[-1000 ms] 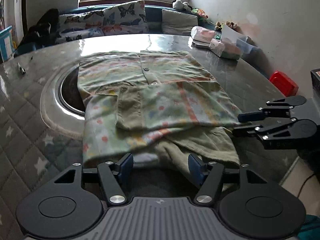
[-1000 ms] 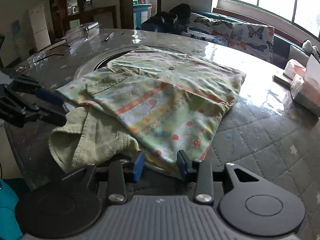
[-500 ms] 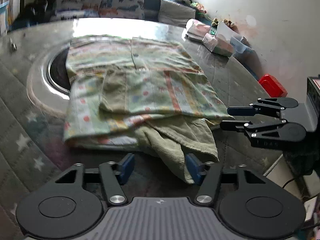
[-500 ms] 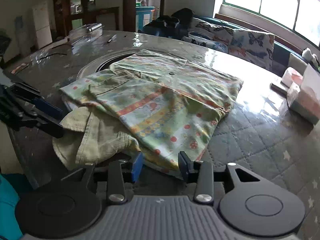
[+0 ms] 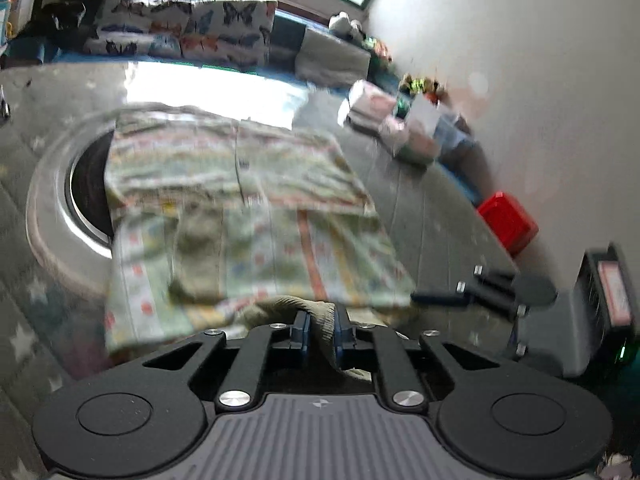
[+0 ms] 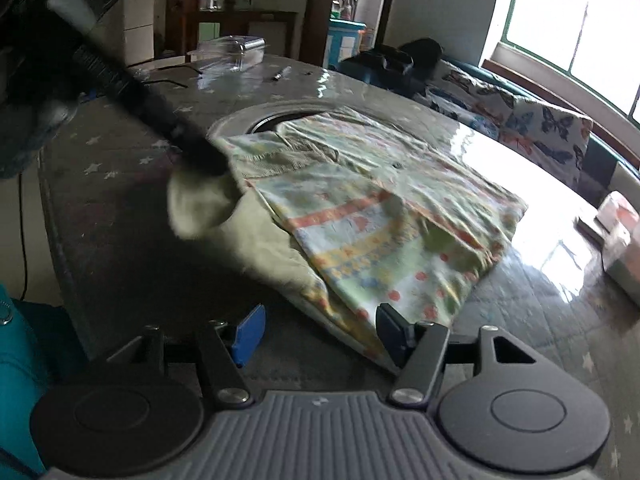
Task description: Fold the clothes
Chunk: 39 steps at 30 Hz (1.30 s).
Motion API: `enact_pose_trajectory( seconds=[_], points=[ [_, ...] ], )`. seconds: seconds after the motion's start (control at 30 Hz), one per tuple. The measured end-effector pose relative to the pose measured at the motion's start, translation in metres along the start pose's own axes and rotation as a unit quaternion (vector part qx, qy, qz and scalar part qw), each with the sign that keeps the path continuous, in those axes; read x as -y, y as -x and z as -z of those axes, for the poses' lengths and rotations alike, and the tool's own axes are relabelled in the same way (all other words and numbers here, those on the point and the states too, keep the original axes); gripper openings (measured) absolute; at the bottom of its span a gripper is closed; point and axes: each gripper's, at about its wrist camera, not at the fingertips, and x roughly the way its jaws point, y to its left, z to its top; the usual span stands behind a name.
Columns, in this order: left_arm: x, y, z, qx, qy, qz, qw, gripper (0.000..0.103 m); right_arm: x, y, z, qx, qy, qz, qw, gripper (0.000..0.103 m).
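Observation:
A pale green patterned shirt lies partly folded on the round grey table, with an olive green lining flap at its near edge. My left gripper is shut on that flap and lifts it; in the right wrist view the left gripper holds the raised flap. My right gripper is open, its blue pads low at the shirt's near corner. It also shows in the left wrist view beside the shirt's right edge.
A round recessed ring sits in the table under the shirt's far left. Tissue packs and boxes stand at the back right, and a red box lies off the right edge. A clear container and a pen lie far left. A sofa with butterfly cushions stands behind.
My left gripper has closed on the olive flap and raised it off the table. My right gripper has opened wider and stays at the shirt's near corner.

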Motion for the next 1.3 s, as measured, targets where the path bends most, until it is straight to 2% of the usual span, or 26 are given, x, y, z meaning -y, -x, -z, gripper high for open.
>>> enact_pose_trajectory(
  seconds=[0.1, 0.2, 0.33, 0.37, 0.4, 0.47, 0.5, 0.6, 0.73, 0.93, 1.07, 1.2, 1.23, 1.3],
  points=[
    [-0.001, -0.004, -0.010, 0.005, 0.000, 0.006, 1.0000, 0.012, -0.003, -0.009, -0.008, 0.014, 0.009, -0.007, 1.000, 0.063],
    [-0.003, -0.007, -0.012, 0.005, -0.003, 0.007, 1.0000, 0.012, -0.005, -0.018, -0.018, 0.028, 0.007, -0.016, 0.999, 0.055],
    [-0.009, 0.000, -0.005, 0.003, -0.014, 0.006, 0.9999, 0.015, 0.001, -0.028, -0.031, 0.029, -0.017, -0.045, 0.998, 0.028],
    [-0.012, 0.004, -0.002, 0.006, -0.018, 0.001, 0.9998, 0.015, 0.003, -0.030, -0.033, 0.029, -0.024, -0.050, 0.998, 0.026],
    [-0.015, 0.007, 0.001, 0.008, -0.021, -0.003, 0.9997, 0.018, 0.006, -0.030, -0.036, 0.030, -0.034, -0.054, 0.998, 0.023],
    [-0.019, 0.014, 0.008, 0.011, -0.026, -0.015, 0.9995, 0.031, 0.013, -0.028, -0.041, 0.033, -0.054, -0.062, 0.996, 0.020],
    [-0.021, 0.018, 0.012, 0.016, -0.034, -0.025, 0.9990, 0.044, 0.016, -0.027, -0.042, 0.036, -0.063, -0.066, 0.995, 0.019],
    [-0.022, 0.029, 0.024, 0.036, -0.075, -0.062, 0.9946, 0.048, 0.024, -0.023, -0.047, 0.042, -0.086, -0.074, 0.993, 0.017],
    [-0.022, 0.027, 0.035, 0.040, -0.120, -0.104, 0.9865, 0.051, 0.032, -0.021, -0.053, 0.051, -0.103, -0.075, 0.991, 0.015],
    [-0.021, 0.008, 0.046, 0.054, -0.198, -0.158, 0.9658, 0.051, 0.034, -0.020, -0.057, 0.059, -0.111, -0.070, 0.990, 0.013],
    [-0.020, -0.002, 0.058, 0.066, -0.268, -0.177, 0.9449, 0.051, 0.034, -0.020, -0.055, 0.062, -0.118, -0.069, 0.989, 0.011],
    [-0.020, -0.009, 0.066, 0.076, -0.327, -0.195, 0.9217, 0.035, 0.033, -0.020, -0.055, 0.065, -0.124, -0.067, 0.988, 0.010],
    [-0.020, -0.009, 0.067, 0.079, -0.335, -0.195, 0.9185, 0.027, 0.033, -0.019, -0.055, 0.067, -0.124, -0.067, 0.988, 0.009],
    [-0.020, -0.009, 0.068, 0.082, -0.346, -0.191, 0.9150, 0.017, 0.033, -0.017, -0.055, 0.071, -0.125, -0.068, 0.987, 0.008]
  ],
)
